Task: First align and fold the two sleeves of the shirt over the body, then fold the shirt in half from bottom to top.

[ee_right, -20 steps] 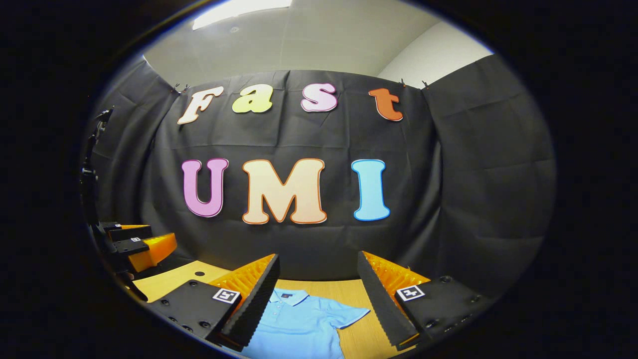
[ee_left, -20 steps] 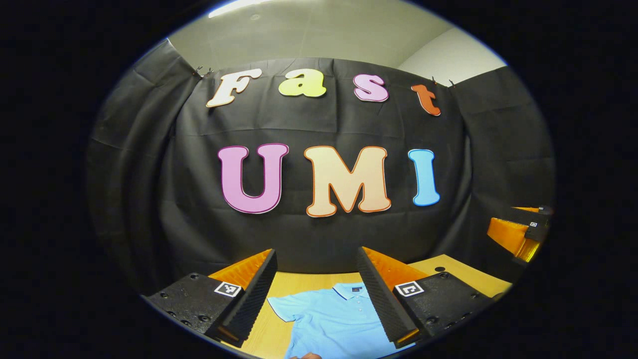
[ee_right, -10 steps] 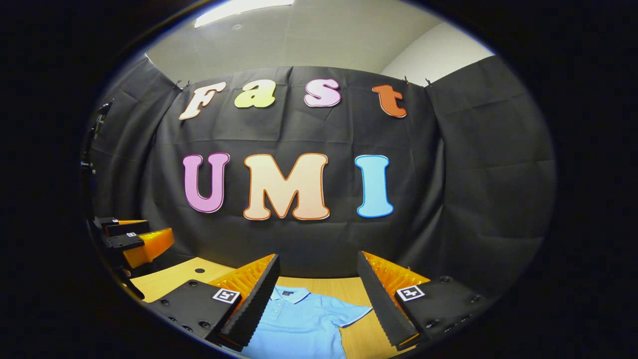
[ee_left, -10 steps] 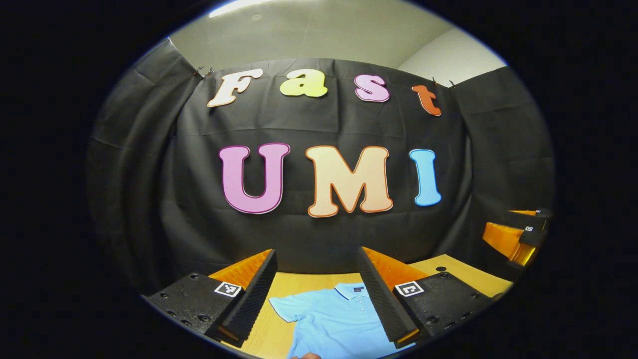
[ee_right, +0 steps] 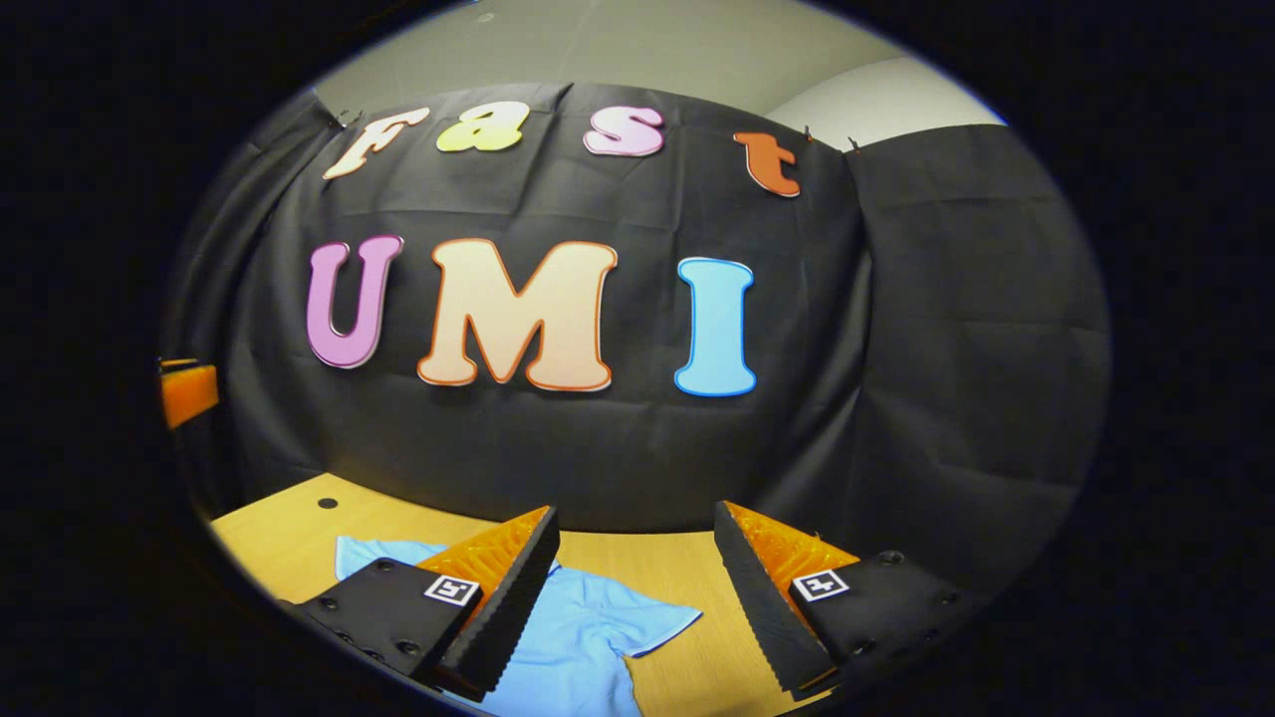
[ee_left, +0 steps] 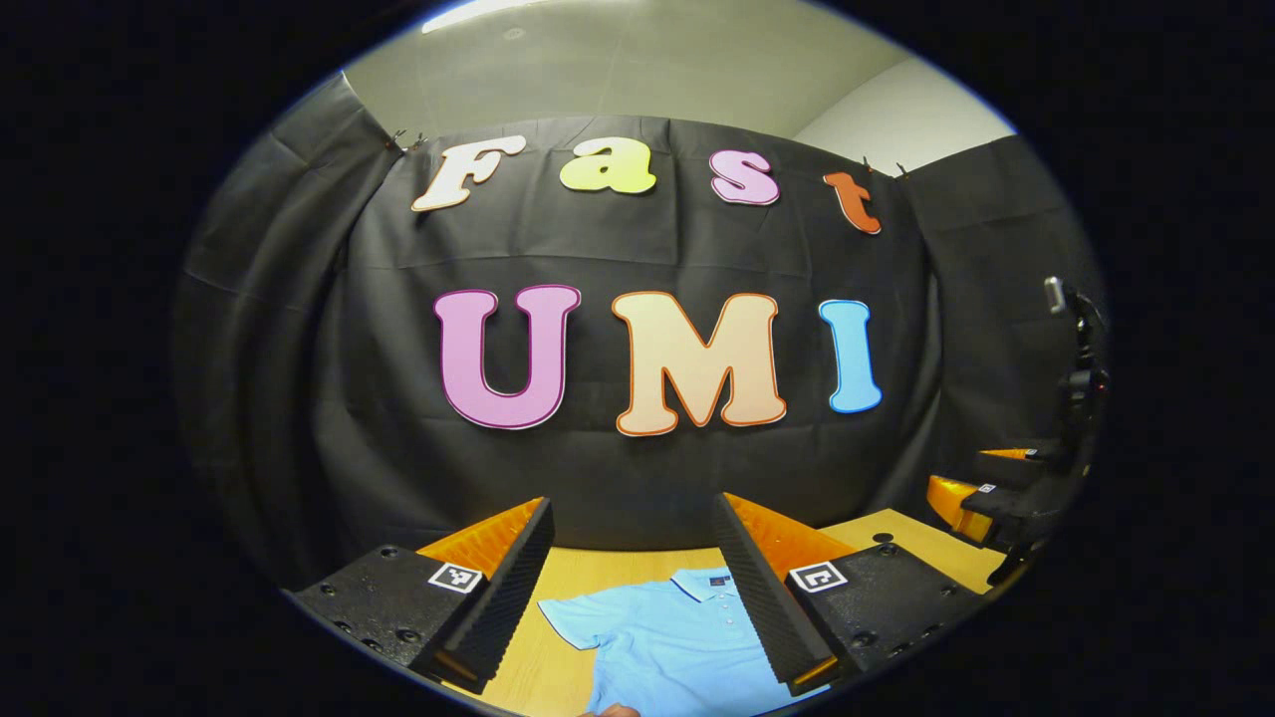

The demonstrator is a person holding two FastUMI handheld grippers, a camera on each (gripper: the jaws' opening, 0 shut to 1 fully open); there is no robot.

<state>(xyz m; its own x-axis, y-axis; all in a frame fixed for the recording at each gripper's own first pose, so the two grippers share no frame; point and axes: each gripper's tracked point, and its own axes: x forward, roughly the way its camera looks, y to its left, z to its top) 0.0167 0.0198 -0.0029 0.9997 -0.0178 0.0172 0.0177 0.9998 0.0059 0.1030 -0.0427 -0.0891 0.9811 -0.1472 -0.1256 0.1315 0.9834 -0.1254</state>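
On the table [ee_right: 687, 578], the shirt [ee_right: 588, 637] lies flat between both parted grippers.

You get even, soft light from a ceiling fixture [ee_left: 468, 12] overhead, with faint shadows on the table [ee_right: 687, 588]. Both views are sharp at the centre. Fisheye bending curves the edges strongly, and the rim darkens. The black wall cloth [ee_left: 637, 249] shows no glare.

Shirt [ee_left: 667, 637] lies on table [ee_left: 926, 543], before the wall.
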